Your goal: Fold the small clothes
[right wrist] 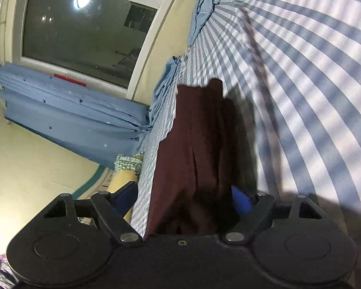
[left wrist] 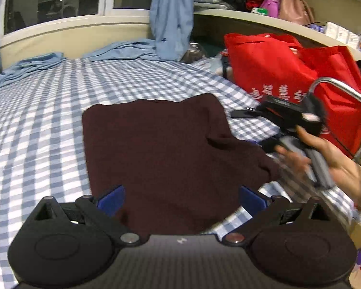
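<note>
A dark maroon garment point(left wrist: 156, 151) lies folded on the blue-and-white checked bed point(left wrist: 36, 120). My left gripper point(left wrist: 180, 200) is open just above its near edge, blue pads point(left wrist: 112, 198) spread wide. My right gripper point(left wrist: 250, 118) is held by a hand at the garment's right edge. In the right wrist view, rolled sideways, the garment point(right wrist: 195, 156) lies between the open right gripper's point(right wrist: 183, 202) fingers, one blue pad point(right wrist: 240, 202) beside it; whether it touches the cloth is unclear.
A red shopping bag point(left wrist: 276, 69) stands at the bed's right with a metal rail point(left wrist: 344, 89). Blue curtains point(left wrist: 170, 16) and light blue cloth point(left wrist: 33, 65) lie along the window wall. A shelf point(left wrist: 264, 19) holds clothes and bags.
</note>
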Motion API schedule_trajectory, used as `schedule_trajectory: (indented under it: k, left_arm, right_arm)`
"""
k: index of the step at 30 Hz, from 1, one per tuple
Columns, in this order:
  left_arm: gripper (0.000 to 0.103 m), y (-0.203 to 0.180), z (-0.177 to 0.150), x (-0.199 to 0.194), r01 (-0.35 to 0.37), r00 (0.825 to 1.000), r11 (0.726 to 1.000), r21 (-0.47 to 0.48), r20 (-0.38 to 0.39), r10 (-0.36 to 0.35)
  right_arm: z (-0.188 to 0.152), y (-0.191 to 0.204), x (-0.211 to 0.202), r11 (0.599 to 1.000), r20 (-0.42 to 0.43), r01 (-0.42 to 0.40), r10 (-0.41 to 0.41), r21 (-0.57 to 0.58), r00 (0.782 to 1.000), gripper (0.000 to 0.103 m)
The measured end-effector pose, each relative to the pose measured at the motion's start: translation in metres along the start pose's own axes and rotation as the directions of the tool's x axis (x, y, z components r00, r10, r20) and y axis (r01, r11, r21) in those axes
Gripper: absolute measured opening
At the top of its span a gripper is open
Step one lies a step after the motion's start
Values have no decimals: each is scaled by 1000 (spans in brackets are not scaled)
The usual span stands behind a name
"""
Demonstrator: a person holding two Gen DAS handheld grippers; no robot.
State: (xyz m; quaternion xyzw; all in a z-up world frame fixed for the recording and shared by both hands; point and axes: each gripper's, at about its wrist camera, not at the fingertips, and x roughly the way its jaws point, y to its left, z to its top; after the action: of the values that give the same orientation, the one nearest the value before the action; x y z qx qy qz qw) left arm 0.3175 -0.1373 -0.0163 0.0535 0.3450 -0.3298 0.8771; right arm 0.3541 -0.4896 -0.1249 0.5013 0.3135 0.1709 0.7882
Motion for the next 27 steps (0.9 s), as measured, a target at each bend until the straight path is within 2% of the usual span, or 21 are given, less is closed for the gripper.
schedule_trajectory:
  k: [3,5,6,7,10,13,15,17,20,21,22,24,25,27]
  left_arm:
    - [102,2,-7,8,-7,1000,1000,-10,-22,7]
    - [102,6,-11,14,-14,999,1000,-24,-38,13]
    - [102,11,-13,16,-7,999,999,-48,-39,6]
    - [102,15,-15,17,4,999,997,-77,-37,-7]
    - [102,27,-17,20,45,999,989,-139,-17,-48]
    - [102,27,-19,25,6,1000,994,-114,0,-6]
    - [102,24,-19,32,-73,997,995,-73,10,74]
    - [102,26,-20,37,-127,992,990,-67,10,127]
    - [102,37,-23,35,-75,997,987,-143,-2,75]
    - [102,39,-24,32,-64,998,986,-155,-1,65]
    - [102,40,-26,30,-64,998,986,-153,-1,65]
    - [102,41,-30,25,-81,997,989,-127,-5,81]
    - [102,42,-31,24,-87,996,989,-118,-7,87]
    - [102,44,-33,22,-87,996,990,-110,-11,87]
  right_arm:
    - [15,10,24,995,-21,64,-66,-78,998,82]
    - [22,18,39,979,-35,128,-135,-159,990,72]
    - [24,20,46,965,-40,176,-187,-193,982,55]
    - [27,21,52,951,-44,221,-235,-217,971,34]
    - [31,32,60,925,-53,248,-274,-287,960,22]
    - [29,72,58,881,-39,219,-258,-419,965,19]
    - [29,97,59,852,-30,219,-264,-476,964,19]
    - [30,111,68,806,-21,281,-341,-521,940,21]
    - [29,94,80,785,-61,386,-471,-484,880,25]
    - [28,85,81,786,-63,410,-490,-462,869,28]
    - [28,78,78,800,-61,413,-484,-436,873,32]
    - [24,66,61,856,-58,380,-425,-351,903,35]
    - [24,65,55,869,-57,367,-406,-331,912,35]
    - [24,67,40,872,-40,359,-394,-333,918,36]
